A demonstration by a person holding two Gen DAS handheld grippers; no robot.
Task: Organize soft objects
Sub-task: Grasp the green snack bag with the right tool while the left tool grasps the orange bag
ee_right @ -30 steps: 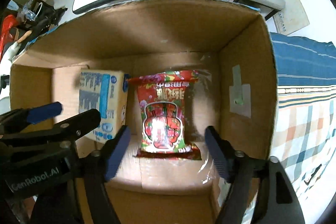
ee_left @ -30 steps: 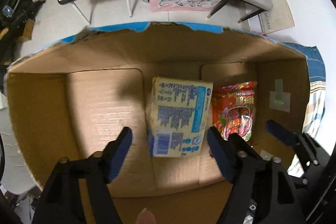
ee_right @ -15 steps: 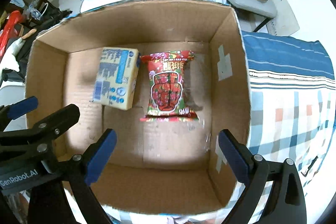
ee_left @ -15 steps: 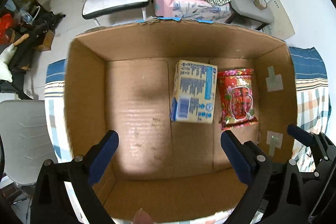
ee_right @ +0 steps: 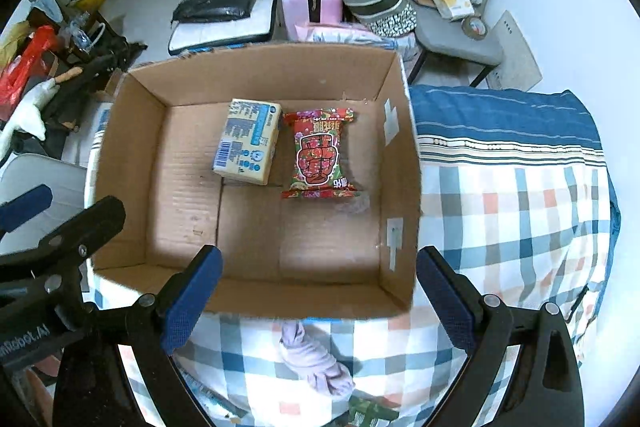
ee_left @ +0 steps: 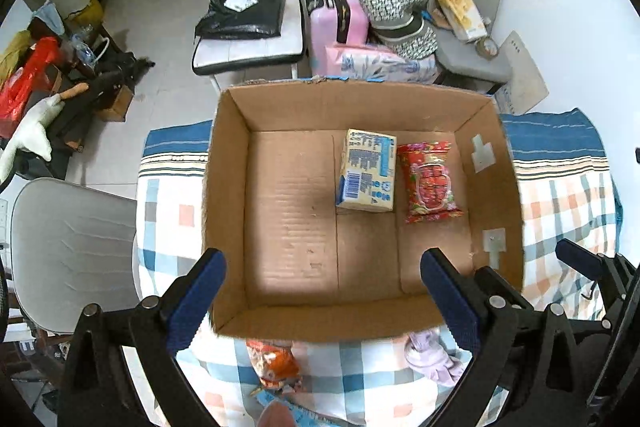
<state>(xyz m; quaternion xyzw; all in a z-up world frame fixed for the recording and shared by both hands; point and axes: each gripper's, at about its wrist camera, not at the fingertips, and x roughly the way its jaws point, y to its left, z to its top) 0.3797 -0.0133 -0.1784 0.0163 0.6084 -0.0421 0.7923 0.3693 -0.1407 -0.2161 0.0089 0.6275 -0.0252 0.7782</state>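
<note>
An open cardboard box [ee_left: 228,211] [ee_right: 404,187] rests on a checked bedspread. Inside lie a yellow-and-blue tissue pack [ee_left: 367,171] [ee_right: 249,142] and, just to its right, a red snack packet [ee_left: 430,183] [ee_right: 320,155]. In front of the box lie a crumpled lilac cloth [ee_left: 432,355] [ee_right: 316,363] and an orange snack bag [ee_left: 274,363]. My left gripper [ee_left: 322,303] hangs open above the box's near wall, holding nothing. My right gripper [ee_right: 318,299] is also open and empty, above the near wall and the lilac cloth.
The checked bedspread [ee_right: 512,211] spreads to the right of the box. Beyond the box stand a white chair [ee_left: 248,7] with a black bag, a pink suitcase [ee_left: 336,23] and a grey chair [ee_left: 472,47] piled with things. A grey seat [ee_left: 68,247] stands at the left.
Both grippers have pulled up and back out of the box, so the whole box and the bedspread in front now show. The two packs stay where they lay.
</note>
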